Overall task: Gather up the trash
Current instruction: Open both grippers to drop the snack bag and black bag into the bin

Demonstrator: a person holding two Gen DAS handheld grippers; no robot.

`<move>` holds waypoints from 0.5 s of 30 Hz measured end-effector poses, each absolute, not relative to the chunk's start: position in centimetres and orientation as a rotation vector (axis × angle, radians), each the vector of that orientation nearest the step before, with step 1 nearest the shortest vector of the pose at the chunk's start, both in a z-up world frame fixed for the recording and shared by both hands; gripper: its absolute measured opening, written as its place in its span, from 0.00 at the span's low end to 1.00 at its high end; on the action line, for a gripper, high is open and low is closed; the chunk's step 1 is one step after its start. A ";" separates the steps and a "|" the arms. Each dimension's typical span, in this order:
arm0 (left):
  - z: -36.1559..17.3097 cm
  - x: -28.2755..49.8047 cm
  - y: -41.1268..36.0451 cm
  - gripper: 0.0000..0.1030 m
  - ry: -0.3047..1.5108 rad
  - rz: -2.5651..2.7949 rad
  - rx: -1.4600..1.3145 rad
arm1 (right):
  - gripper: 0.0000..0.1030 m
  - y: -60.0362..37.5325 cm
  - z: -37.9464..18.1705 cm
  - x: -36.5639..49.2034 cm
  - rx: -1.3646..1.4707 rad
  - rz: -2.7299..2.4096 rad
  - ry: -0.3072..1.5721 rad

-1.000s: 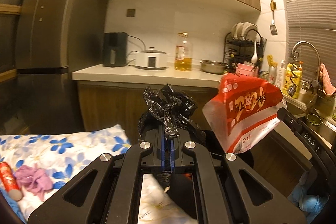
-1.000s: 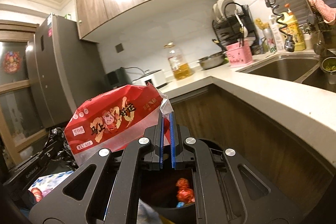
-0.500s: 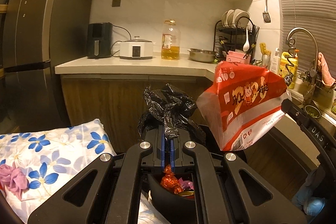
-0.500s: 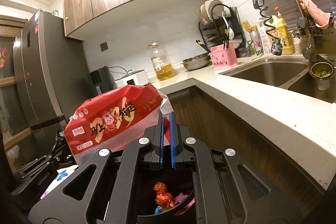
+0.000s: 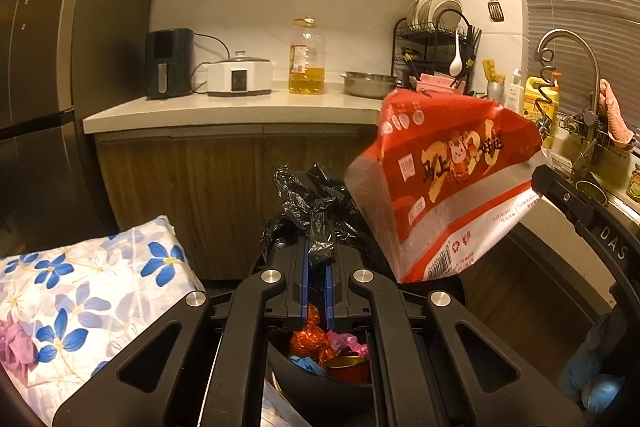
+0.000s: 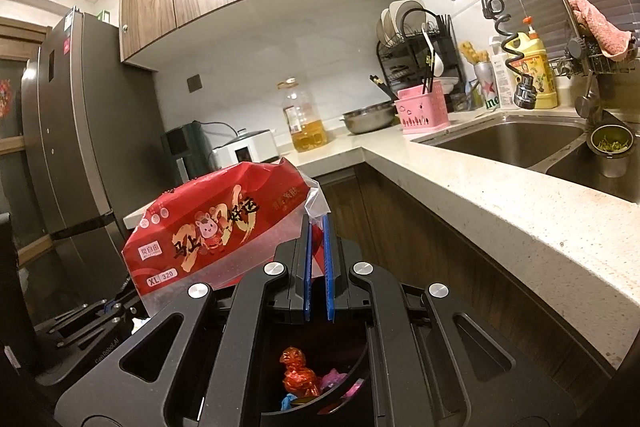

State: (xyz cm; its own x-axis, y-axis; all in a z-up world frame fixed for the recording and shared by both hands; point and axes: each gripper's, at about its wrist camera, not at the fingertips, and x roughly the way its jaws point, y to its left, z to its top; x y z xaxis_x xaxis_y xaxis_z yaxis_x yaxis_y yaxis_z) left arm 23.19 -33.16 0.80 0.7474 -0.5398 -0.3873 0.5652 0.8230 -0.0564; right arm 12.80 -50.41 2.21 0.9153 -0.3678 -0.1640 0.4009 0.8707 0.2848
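Left claw [image 5: 317,259] pinching black bag [image 5: 316,203]; right claw [image 6: 317,259] slightly parted, red package [image 6: 224,227] corner between.

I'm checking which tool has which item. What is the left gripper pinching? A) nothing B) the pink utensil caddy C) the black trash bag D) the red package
C: the left gripper is shut on crumpled black trash bag plastic, while the right gripper holds the red package.

Both grippers, left [image 5: 317,259] and right [image 6: 318,247]: matte black linkage arms, triangular cutouts, silver round screws at pivots, blue finger pads [image 6: 329,267]. White lettering on housing.
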 end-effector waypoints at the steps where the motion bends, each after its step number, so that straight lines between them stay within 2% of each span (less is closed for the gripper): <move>1: 0.7 23.3 -33.2 0.08 0.407 -0.606 0.068 | 0.05 -50.4 2.2 12.9 0.319 -0.403 0.108; 3: 0.4 23.4 -33.3 0.29 0.410 -0.608 0.074 | 0.05 -50.4 2.1 13.1 0.320 -0.405 0.116; 7: 0.0 23.5 -32.5 0.52 0.409 -0.590 0.063 | 0.05 -50.6 1.9 13.6 0.327 -0.415 0.134; 8: -0.1 23.6 -32.0 0.62 0.409 -0.576 0.055 | 0.05 -50.6 1.8 13.7 0.329 -0.415 0.139; 12: -0.1 23.6 -29.9 0.75 0.407 -0.536 0.016 | 0.06 -50.7 1.2 14.3 0.334 -0.417 0.161; 14: -0.1 23.6 -28.7 0.80 0.401 -0.508 -0.007 | 0.09 -50.6 0.9 14.7 0.340 -0.412 0.173; 15: -0.1 23.5 -28.2 0.81 0.399 -0.493 -0.013 | 0.14 -50.6 0.7 14.8 0.344 -0.407 0.178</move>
